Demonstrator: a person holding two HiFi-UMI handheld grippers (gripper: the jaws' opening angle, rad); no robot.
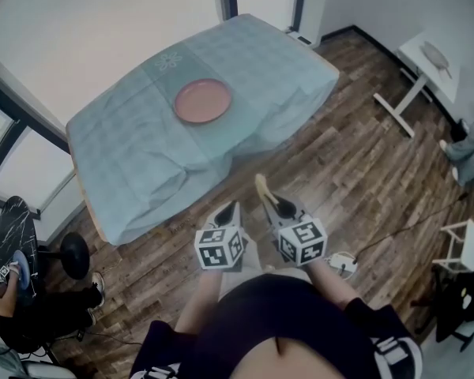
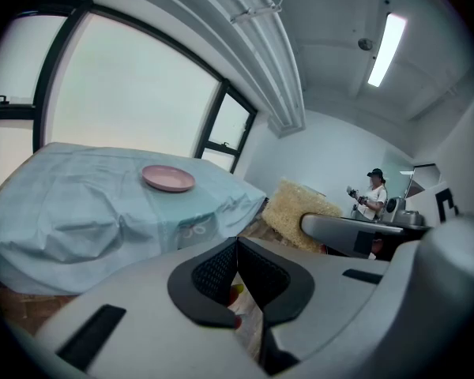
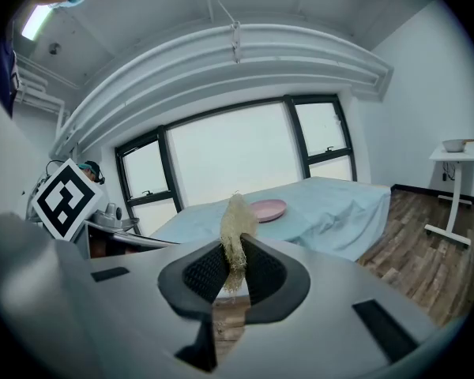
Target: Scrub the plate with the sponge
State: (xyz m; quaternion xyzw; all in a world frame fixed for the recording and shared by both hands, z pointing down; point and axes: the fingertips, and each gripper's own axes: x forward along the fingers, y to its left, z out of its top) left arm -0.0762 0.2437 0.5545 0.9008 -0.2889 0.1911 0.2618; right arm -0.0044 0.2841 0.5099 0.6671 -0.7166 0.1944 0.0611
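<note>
While right tool (image 3: 235, 247) clamps straw-coloured fibrous sponge (image 3: 237, 215) and left tool (image 2: 237, 247) is closed empty, best bring sponge flat onto round pink plate (image 1: 202, 101), upper centre.

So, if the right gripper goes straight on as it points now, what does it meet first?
Probably the cloth-covered table, close beside the pink plate; only open air lies before it. The right gripper holds the sponge, so that would touch first. Depth is unclear.
</note>
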